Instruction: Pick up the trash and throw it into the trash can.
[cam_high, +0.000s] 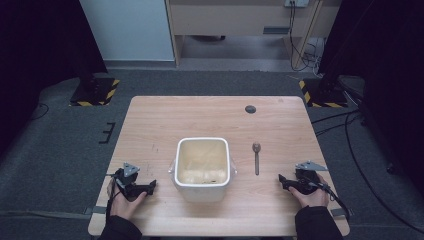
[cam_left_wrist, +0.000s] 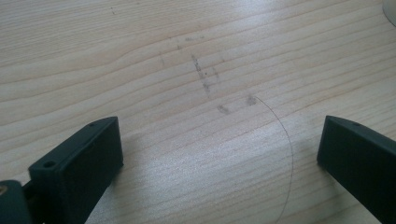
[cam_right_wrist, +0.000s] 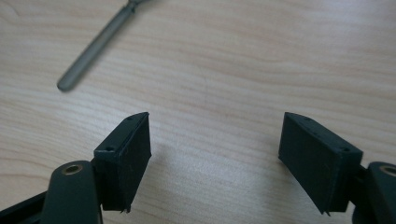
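Both grippers, left gripper (cam_high: 150, 186) and right gripper (cam_high: 283, 180), rest wide open and empty; probably start, next reaching spoon (cam_high: 256, 157) beside tub (cam_high: 202, 168).

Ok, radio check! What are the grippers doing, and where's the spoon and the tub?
Left gripper open, empty, low over the table. Right gripper open, empty. Spoon flat, right of the white tub. Nothing in the way.

White square tub (cam_high: 202, 170) upright mid-table, perhaps holding pale contents; spoon (cam_high: 256, 157) just right, apart
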